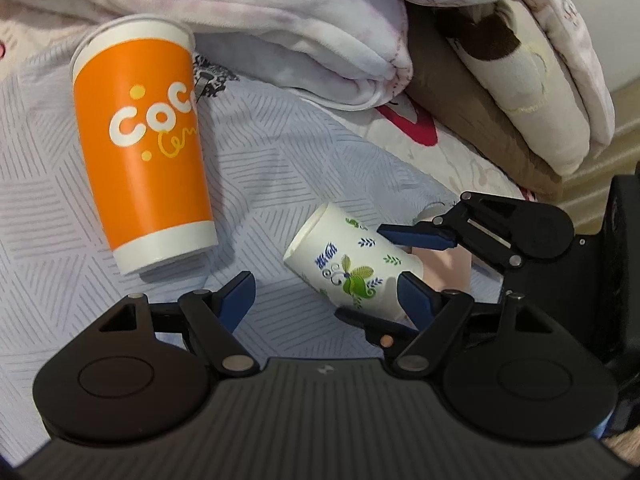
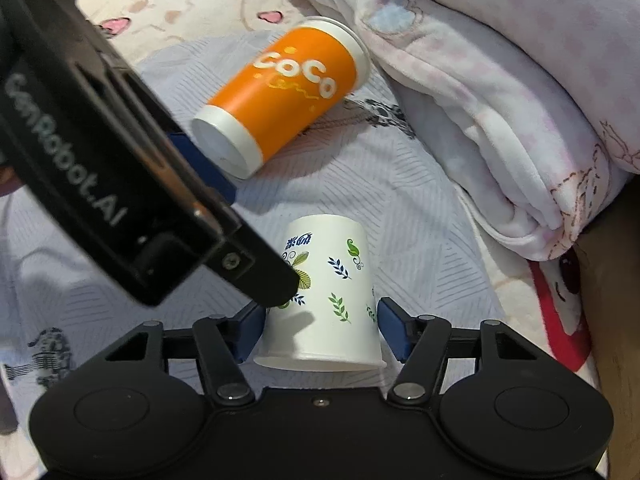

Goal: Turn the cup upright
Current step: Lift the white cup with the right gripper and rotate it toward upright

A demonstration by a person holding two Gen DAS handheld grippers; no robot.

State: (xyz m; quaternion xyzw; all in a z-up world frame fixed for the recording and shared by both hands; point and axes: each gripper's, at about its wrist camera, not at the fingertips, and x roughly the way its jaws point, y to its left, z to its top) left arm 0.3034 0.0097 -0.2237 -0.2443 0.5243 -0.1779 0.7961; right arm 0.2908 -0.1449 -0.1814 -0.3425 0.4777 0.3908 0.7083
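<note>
A small white paper cup (image 1: 352, 268) with leaf prints lies on its side on the bedsheet; it also shows in the right wrist view (image 2: 326, 300). My right gripper (image 2: 318, 330) has its blue fingers closed on the cup's sides near the rim; it shows from outside in the left wrist view (image 1: 404, 264). My left gripper (image 1: 326, 294) is open, its right finger (image 1: 416, 300) beside the cup, its left finger (image 1: 236, 296) apart from it. A tall orange paper cup (image 1: 144, 144) lies on its side further away, and shows in the right wrist view (image 2: 280, 92).
A folded pink-white fleece blanket (image 1: 304, 28) lies behind the cups, also seen in the right wrist view (image 2: 500, 112). More folded blankets (image 1: 540, 92) are stacked at right. The left gripper's body (image 2: 100, 140) crosses the right wrist view at left.
</note>
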